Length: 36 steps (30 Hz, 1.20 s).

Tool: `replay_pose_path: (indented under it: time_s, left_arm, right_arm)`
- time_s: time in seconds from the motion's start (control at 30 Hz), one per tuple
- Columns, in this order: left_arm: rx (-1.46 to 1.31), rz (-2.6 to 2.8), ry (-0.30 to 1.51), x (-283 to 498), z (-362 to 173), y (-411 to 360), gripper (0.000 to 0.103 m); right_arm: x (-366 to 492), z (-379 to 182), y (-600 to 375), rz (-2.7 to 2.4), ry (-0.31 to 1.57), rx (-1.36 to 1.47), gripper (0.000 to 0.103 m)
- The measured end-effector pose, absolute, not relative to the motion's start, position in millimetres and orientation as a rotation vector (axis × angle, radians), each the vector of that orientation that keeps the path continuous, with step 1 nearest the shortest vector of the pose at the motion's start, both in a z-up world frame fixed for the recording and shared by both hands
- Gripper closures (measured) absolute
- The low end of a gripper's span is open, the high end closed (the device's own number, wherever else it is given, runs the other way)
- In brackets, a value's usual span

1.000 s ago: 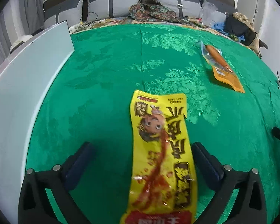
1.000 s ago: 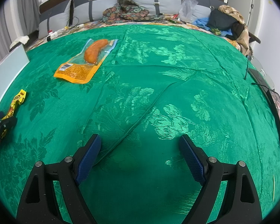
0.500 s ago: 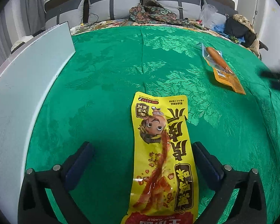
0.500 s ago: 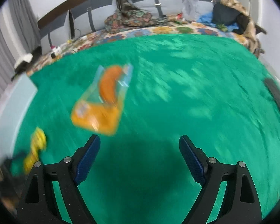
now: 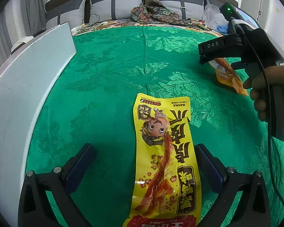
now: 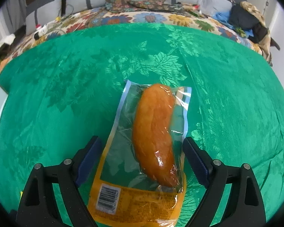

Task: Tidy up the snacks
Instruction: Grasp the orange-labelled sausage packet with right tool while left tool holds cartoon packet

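A green damask cloth (image 5: 108,79) covers the whole working surface, with a pale flat panel (image 5: 24,87) standing along its left edge and grey cushions (image 5: 115,5) lined up behind the far side. On the cloth lie the two snacks, well apart. The larger, a long yellow snack packet (image 5: 164,155) printed with a cartoon face, lies flat and lengthwise between the spread fingers of the left gripper (image 5: 144,162); neither blue pad touches it. The other, a clear-and-orange sausage pouch (image 6: 147,145), lies flat on the cloth to the right, barcode end nearest the camera, with the orange sausage (image 6: 155,130) sealed inside. The right gripper (image 6: 142,158) sits over this pouch with its jaws opening, the pouch between them; its right-hand pad appears to stand just clear of the film's edge, though the fisheye view makes contact hard to rule out. In the left wrist view, the same gripper is seen from the side, carried by a hand (image 5: 268,92) on its handle, partly hiding the pouch.
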<state>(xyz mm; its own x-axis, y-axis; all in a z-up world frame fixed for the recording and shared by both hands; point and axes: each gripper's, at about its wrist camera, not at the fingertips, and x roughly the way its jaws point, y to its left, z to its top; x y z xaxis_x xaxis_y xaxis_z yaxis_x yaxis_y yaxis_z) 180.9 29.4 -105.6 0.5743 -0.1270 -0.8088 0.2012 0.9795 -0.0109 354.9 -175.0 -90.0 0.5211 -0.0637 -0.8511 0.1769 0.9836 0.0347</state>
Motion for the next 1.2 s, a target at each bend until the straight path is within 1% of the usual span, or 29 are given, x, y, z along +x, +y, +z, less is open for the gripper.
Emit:
replay_pose_path:
  time_s: [0.33, 0.63, 0.93, 1.2]
  left_arm:
    - [0.084, -0.192, 0.939, 181, -106, 29, 0.0]
    - [0.084, -0.191, 0.939, 181, -106, 29, 0.0]
    - [0.084, -0.191, 0.939, 181, -106, 29, 0.0]
    - [0.084, -0.191, 0.939, 181, -106, 30, 0.0]
  right_arm:
    - [354, -91, -170, -0.057, 0.978, 0.061, 0.009]
    - [338, -92, -169, 0.054, 0.965, -0.016, 0.014]
    - [284, -96, -171, 0.144, 0.926, -0.063, 0.013]
    - [195, -103, -189, 0.2, 0.882, -0.08, 0.012]
